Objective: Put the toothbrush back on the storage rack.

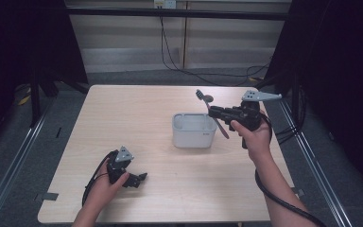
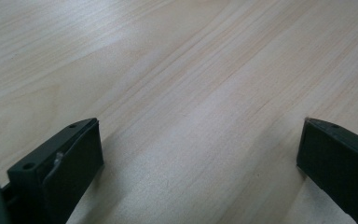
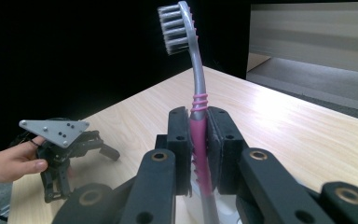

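Pale wood table (image 1: 123, 118), dark curtains either side, beige wall panels and trailing cables behind. White tub (image 1: 194, 130) near table centre, upright, open top.

Right gripper (image 1: 216, 113) raised above the tub's right edge, held in right hand (image 1: 254, 134), grey plate (image 1: 261, 96) on top. Jaws closed tight on toothbrush (image 3: 197, 109); in the right gripper view, pads clamp the pink grip section from both sides, no gap visible. Grey neck and bristle head rise well above the jaw tips, bristles facing left in that view. In the high view, brush tilted: head (image 1: 200, 94) up and toward the far side, handle end slanting down past the tub's right rim. Handle tip possibly just outside the tub wall; hard to tell at this angle.

Left gripper (image 1: 138, 179) low at the near-left part of the table, in left hand (image 1: 103, 185), well apart from tub and brush. Jaws spread wide in the left gripper view, bare wood between them, nothing held. Tips close to or resting on the surface. Same gripper seen far off in the right gripper view (image 3: 103, 144), grey plate uppermost.
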